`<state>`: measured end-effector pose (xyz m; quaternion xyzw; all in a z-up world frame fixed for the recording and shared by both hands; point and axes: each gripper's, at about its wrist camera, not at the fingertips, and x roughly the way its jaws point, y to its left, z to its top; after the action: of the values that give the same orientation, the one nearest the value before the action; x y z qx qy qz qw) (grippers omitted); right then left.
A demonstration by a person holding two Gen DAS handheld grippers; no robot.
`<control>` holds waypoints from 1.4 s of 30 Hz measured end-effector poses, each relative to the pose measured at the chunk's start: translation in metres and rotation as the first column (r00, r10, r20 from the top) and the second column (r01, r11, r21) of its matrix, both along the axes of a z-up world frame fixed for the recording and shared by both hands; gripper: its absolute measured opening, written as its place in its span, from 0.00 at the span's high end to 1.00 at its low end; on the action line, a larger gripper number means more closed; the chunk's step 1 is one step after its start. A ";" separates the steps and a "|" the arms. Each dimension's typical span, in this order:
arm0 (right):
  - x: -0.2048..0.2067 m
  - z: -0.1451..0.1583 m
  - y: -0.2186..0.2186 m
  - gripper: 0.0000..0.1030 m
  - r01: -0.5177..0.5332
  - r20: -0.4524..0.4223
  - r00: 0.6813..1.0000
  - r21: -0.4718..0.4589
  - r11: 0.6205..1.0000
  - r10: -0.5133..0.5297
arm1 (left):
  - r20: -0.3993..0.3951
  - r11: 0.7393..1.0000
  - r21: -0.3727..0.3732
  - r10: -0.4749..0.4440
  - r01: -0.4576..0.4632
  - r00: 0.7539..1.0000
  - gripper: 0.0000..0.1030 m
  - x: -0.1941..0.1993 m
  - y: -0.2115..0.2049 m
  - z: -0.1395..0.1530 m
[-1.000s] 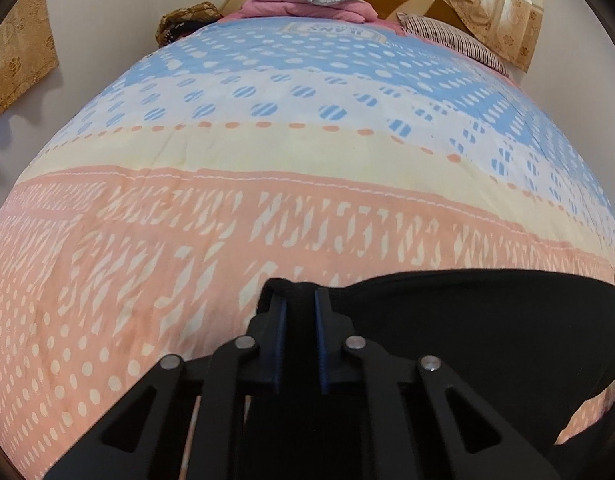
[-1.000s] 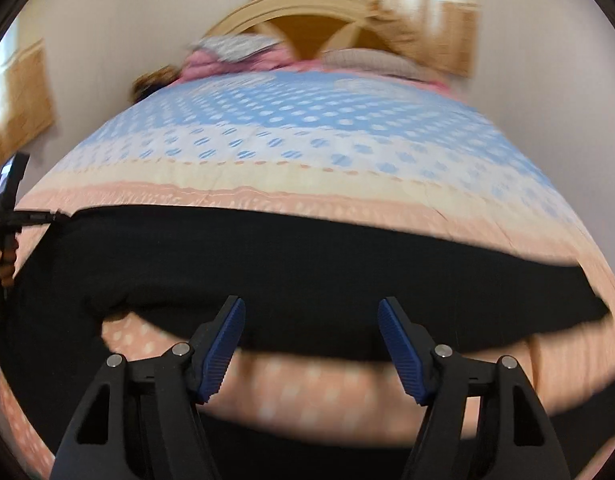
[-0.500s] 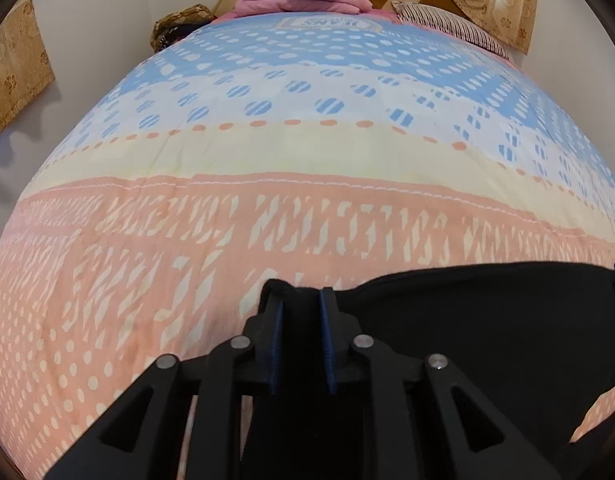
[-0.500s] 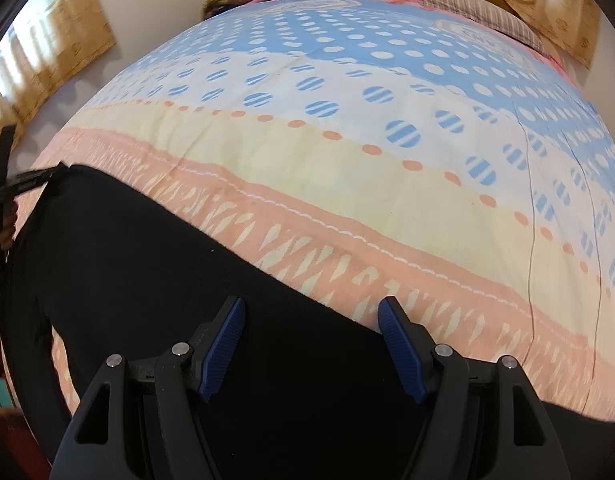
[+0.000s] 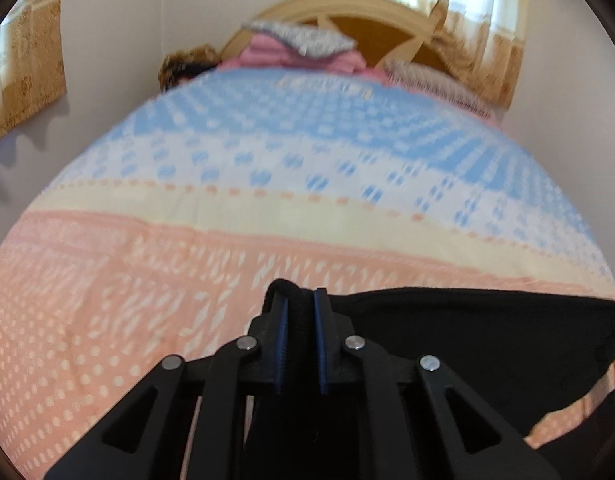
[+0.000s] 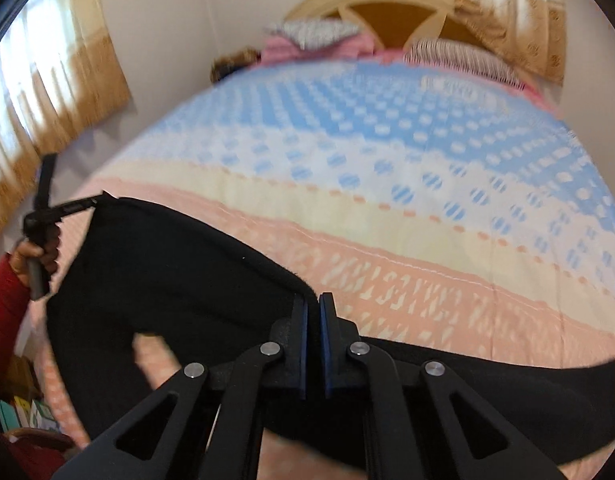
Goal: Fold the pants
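Left wrist view: left gripper (image 5: 300,320), blue pads nearly together, pinches a corner of the soft black fabric pants (image 5: 487,340). Cloth stretches rightward, lifted above the near edge of the quilted bedspread with peach, cream and blue bands (image 5: 267,184). Picture blurred.

Right wrist view: right gripper (image 6: 312,320) clamped likewise on the pants' upper edge; cloth hangs taut between both grippers, sagging matte and limp below, over the bed's near-left corner. Left gripper appears small at left (image 6: 73,206).

Judgement: both corners secured, carry-over step in hand. Next: bring the edge across evenly and lay it flat without bunching.
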<state>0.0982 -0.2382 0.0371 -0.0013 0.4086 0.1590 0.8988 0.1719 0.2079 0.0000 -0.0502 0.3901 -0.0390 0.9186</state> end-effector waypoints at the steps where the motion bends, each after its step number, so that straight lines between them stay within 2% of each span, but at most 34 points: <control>1: -0.012 0.007 0.002 0.95 0.000 0.017 1.000 0.004 1.000 0.000 | 0.021 1.000 -0.013 -0.004 0.004 1.000 0.87 -0.008 0.002 0.008; 4: -0.053 0.025 0.009 0.95 -0.005 0.065 0.998 0.007 1.000 0.005 | 0.093 0.999 -0.040 -0.014 0.018 0.996 0.87 -0.040 0.010 0.027; 8: -0.111 0.034 0.019 0.95 -0.022 0.119 0.993 0.008 1.000 0.021 | 0.147 0.997 -0.071 -0.023 0.033 0.989 0.87 -0.084 0.027 0.032; 11: -0.151 0.020 0.028 0.95 -0.035 0.122 0.992 -0.018 0.999 0.037 | 0.168 0.997 -0.069 -0.027 0.039 0.985 0.86 -0.113 0.038 0.024; 15: -0.185 -0.013 0.033 0.95 -0.029 0.073 0.997 -0.025 0.999 0.031 | 0.186 0.998 -0.058 -0.028 0.040 0.982 0.85 -0.153 0.050 0.005; 19: -0.208 -0.046 0.039 0.95 -0.026 0.032 0.999 -0.036 0.999 0.027 | 0.169 0.999 -0.007 -0.030 0.032 0.985 0.84 -0.178 0.056 -0.016; 20: -0.211 -0.054 0.041 0.95 -0.027 0.024 0.999 -0.040 0.999 0.028 | 0.153 0.999 0.018 -0.030 0.028 0.988 0.83 -0.182 0.057 -0.023; 22: -0.216 -0.066 0.043 0.95 -0.027 0.010 1.000 -0.052 0.998 0.028 | 0.098 0.998 0.064 -0.009 0.003 0.995 0.70 -0.185 0.063 -0.036; 26: -0.222 -0.080 0.044 0.95 -0.028 -0.007 1.000 -0.082 0.996 0.028 | 0.040 0.992 0.103 0.074 -0.077 0.996 0.63 -0.188 0.083 -0.048; 29: -0.227 -0.087 0.046 0.94 -0.051 -0.022 0.999 -0.126 0.991 0.048 | 0.036 0.987 0.104 0.119 -0.122 0.992 0.60 -0.189 0.095 -0.043; 32: -0.229 -0.082 0.045 0.94 -0.065 -0.038 0.997 -0.138 0.988 0.060 | 0.044 0.988 0.110 0.105 -0.109 0.994 0.48 -0.186 0.087 -0.027; 34: -0.228 -0.069 0.041 0.94 -0.051 -0.032 0.998 -0.093 0.994 0.048 | 0.065 0.992 0.102 0.068 -0.075 0.996 0.39 -0.185 0.077 -0.017; 35: -0.227 -0.060 0.037 0.94 -0.041 -0.013 0.999 -0.049 0.998 0.040 | 0.089 0.994 0.099 0.045 -0.054 0.995 0.37 -0.182 0.068 -0.009; 37: -0.223 -0.038 0.030 0.94 -0.047 0.032 0.998 0.094 0.994 0.044 | 0.144 0.994 0.112 0.005 -0.021 0.990 0.29 -0.173 0.047 0.005; 40: -0.200 -0.017 0.029 0.94 -0.062 0.069 0.997 0.254 0.965 0.046 | 0.175 0.986 0.168 -0.030 0.000 0.984 0.27 -0.150 0.009 0.010; 42: -0.175 -0.014 0.041 0.93 -0.063 0.088 0.995 0.279 0.958 0.040 | 0.164 0.981 0.195 -0.046 0.014 0.985 0.27 -0.144 -0.018 -0.001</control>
<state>-0.0769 -0.1972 0.0235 0.1095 0.3446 0.2389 0.9012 0.0283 0.1898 -0.0007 0.0487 0.3143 -0.0188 0.9479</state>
